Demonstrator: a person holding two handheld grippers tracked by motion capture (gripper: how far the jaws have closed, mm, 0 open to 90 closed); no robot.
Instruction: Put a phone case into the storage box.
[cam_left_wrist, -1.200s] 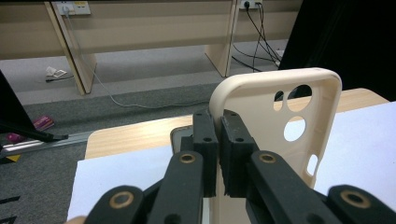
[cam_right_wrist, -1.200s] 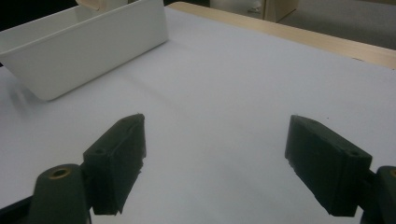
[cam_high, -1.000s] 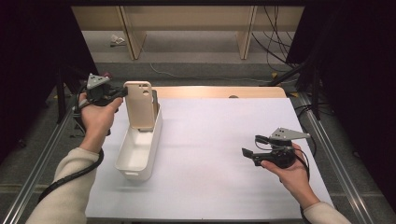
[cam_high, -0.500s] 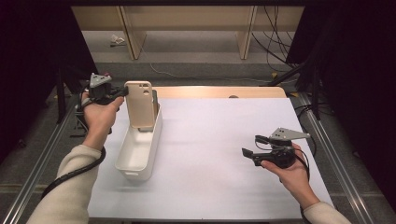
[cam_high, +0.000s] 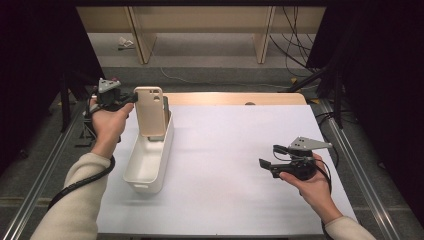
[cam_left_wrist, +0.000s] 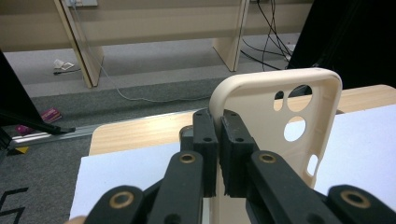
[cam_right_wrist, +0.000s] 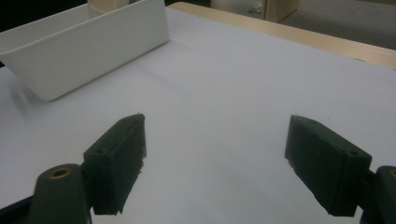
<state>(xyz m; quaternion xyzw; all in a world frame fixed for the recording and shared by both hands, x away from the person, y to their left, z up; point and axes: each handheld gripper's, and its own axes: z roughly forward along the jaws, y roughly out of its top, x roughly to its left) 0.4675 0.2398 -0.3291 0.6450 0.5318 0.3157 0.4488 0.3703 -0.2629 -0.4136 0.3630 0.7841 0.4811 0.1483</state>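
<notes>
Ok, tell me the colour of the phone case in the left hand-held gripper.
Cream-beige phone case, clearest in the left gripper view.

White bin (cam_high: 150, 160) blocks left side, bare white mat (cam_high: 230, 165) open between, phone case (cam_high: 150, 110) over bin

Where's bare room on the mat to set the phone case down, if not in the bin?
The white mat lies bare between the white bin and the right claw, and beyond that claw up to the wooden table edge. It is crowded at the left: the left claw holds the phone case upright over the bin's far end.
</notes>
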